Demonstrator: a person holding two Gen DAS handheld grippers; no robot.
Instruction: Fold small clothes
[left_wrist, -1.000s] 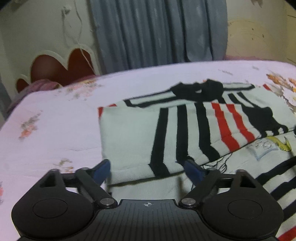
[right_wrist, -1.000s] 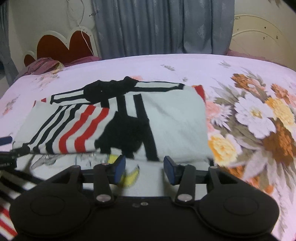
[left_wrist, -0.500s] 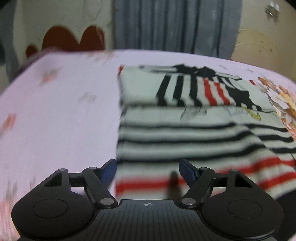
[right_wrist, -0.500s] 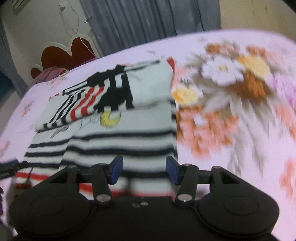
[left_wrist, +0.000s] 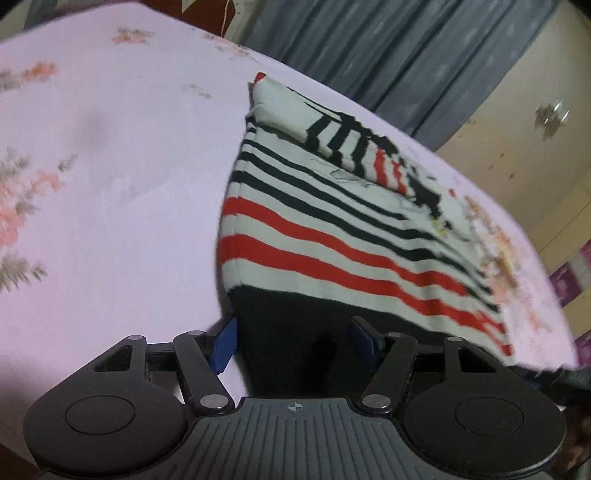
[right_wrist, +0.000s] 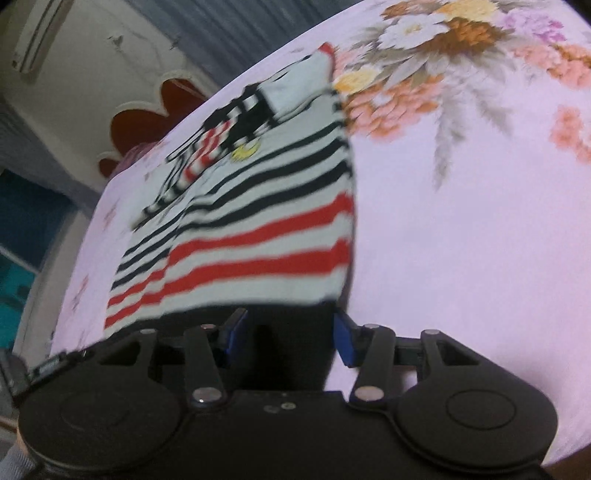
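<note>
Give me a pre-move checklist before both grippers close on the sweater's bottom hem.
1. Left gripper open: ok, fingers spread wide.
2. Right gripper open: ok.
3. Black hem between the left fingers: ok, it fills the gap.
4. Hem corner between the right fingers: ok.
5. Sleeves folded across the striped sweater: ok.
6. Fingers low enough to catch the fabric off the bedsheet: cannot tell.

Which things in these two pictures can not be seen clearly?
- Left wrist view: the near black hem of the striped knitted sweater runs under the left gripper, whose body hides contact.
- Right wrist view: the same with the right gripper; motion blur smears the stripes.
- The yellow print is too small.
</note>
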